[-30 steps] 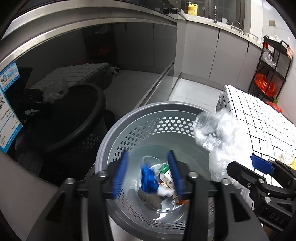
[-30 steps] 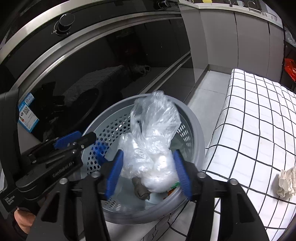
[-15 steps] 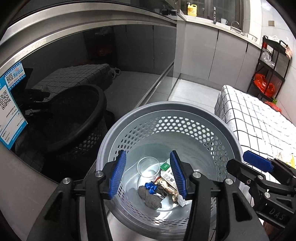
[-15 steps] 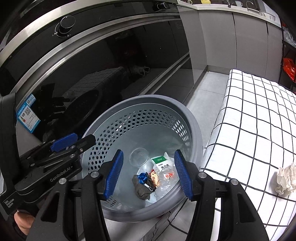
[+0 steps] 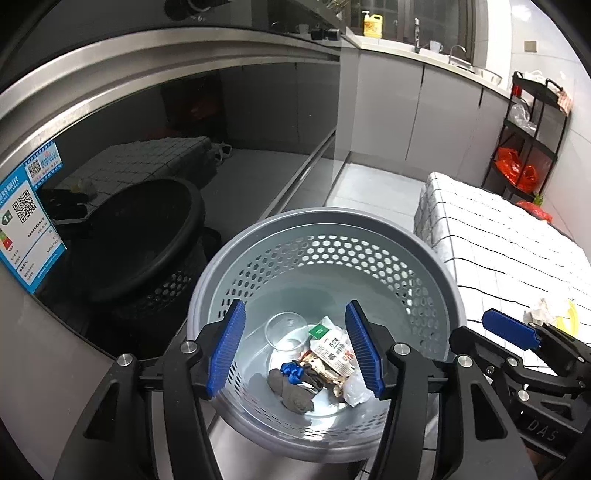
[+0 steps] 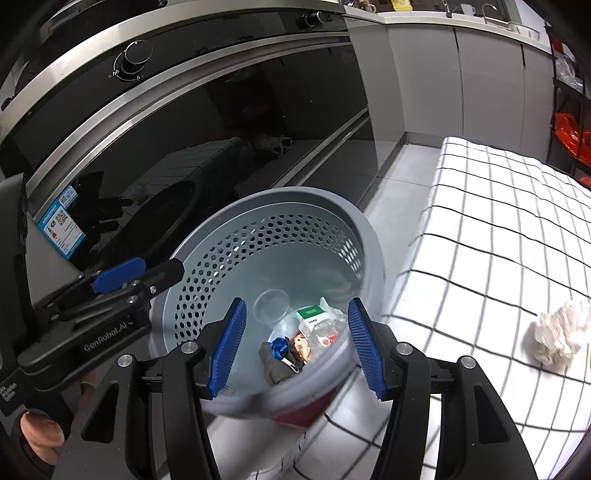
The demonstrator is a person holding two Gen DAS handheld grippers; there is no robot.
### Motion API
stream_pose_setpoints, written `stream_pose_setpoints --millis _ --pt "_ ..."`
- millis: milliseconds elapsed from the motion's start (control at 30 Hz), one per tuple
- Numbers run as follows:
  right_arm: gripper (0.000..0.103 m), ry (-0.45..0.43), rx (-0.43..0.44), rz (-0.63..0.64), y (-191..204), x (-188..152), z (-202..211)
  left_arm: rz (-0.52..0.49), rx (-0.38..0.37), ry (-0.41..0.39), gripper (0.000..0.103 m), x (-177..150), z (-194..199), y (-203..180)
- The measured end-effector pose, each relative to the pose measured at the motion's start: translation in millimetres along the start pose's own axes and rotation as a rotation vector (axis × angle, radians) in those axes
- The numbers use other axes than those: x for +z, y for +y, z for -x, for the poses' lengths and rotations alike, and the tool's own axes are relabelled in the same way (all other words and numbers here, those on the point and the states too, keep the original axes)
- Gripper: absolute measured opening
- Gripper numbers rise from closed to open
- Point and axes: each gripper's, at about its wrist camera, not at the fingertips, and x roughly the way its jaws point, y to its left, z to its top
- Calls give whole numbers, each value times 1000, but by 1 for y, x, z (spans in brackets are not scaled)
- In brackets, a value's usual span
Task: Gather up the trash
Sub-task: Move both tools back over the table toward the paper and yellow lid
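1. Left wrist view: my left claw (image 5: pixel 295 347) hangs spread wide and empty above the grey perforated trash basket (image 5: pixel 436 269). Inside lie a clear plastic cup (image 5: pixel 286 330), snack wrappers (image 5: pixel 332 349) and a grey rag (image 5: pixel 291 393).
2. Right wrist view: my right claw (image 6: pixel 295 345) is likewise spread and empty over the basket (image 6: pixel 369 236). A crumpled tissue (image 6: pixel 557 336) sits on the checked bench (image 6: pixel 491 229).

Glossy oven door (image 6: pixel 236 122) with knob (image 6: pixel 137 55); yellow bottle (image 5: pixel 371 23), perhaps detergent; black shelving rack (image 5: pixel 524 133).
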Motion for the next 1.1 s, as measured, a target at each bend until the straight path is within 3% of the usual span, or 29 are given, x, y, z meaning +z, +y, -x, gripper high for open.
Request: stream_pose_setpoints --millis 100,700,967,1100 --pt "60 -31 -29 -18 -7 -11 18 -8 -22 -4 58 -2 6 -7" --pt "64 -142 -288 -233 -111 -84 130 -145 -192 -6 66 -25 28 -96" --pt "64 -152 -369 -314 -154 -104 155 -195 -238 0 72 -33 33 -127" --pt "71 -173 -385 -334 -164 -109 164 -210 -253 1 77 -37 36 -140"
